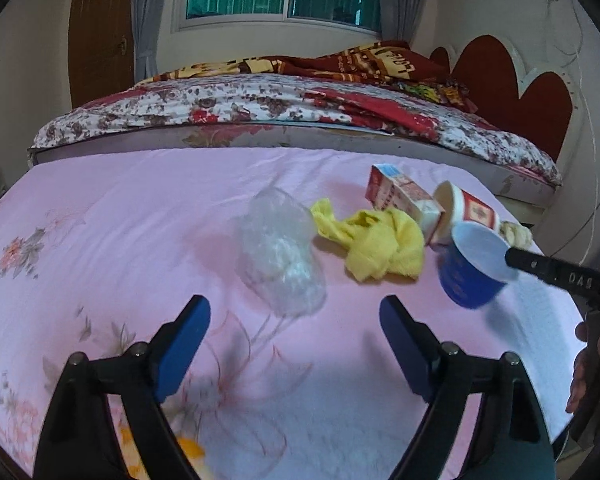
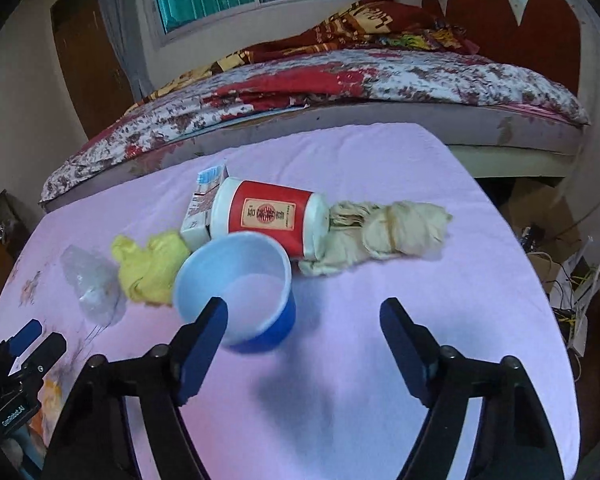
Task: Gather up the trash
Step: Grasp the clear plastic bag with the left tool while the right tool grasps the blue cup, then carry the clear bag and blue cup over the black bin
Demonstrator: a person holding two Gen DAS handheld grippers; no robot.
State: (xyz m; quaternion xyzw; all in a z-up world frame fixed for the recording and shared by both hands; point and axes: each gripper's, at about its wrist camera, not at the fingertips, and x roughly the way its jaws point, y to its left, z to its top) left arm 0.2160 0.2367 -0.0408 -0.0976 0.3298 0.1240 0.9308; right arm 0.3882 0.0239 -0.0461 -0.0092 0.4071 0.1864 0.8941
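Trash lies on a pink tablecloth [image 1: 140, 216]: a clear plastic bag [image 1: 280, 248], a crumpled yellow cloth [image 1: 376, 244], a small carton [image 1: 400, 196], a red-and-white cup on its side [image 2: 268, 216], a beige rag [image 2: 384, 232] and a tilted blue cup [image 2: 236, 288]. My left gripper [image 1: 296, 340] is open, just short of the plastic bag. My right gripper [image 2: 304, 340] is open; its left finger [image 2: 204, 344] overlaps the blue cup's rim. I cannot tell if it touches. The blue cup [image 1: 472, 268] looks tipped and blurred in the left wrist view.
A bed with a floral cover [image 1: 260, 104] runs along the table's far edge. Cables and boxes [image 2: 560, 280] lie on the floor to the right. A wooden door [image 1: 100, 36] stands at the back left.
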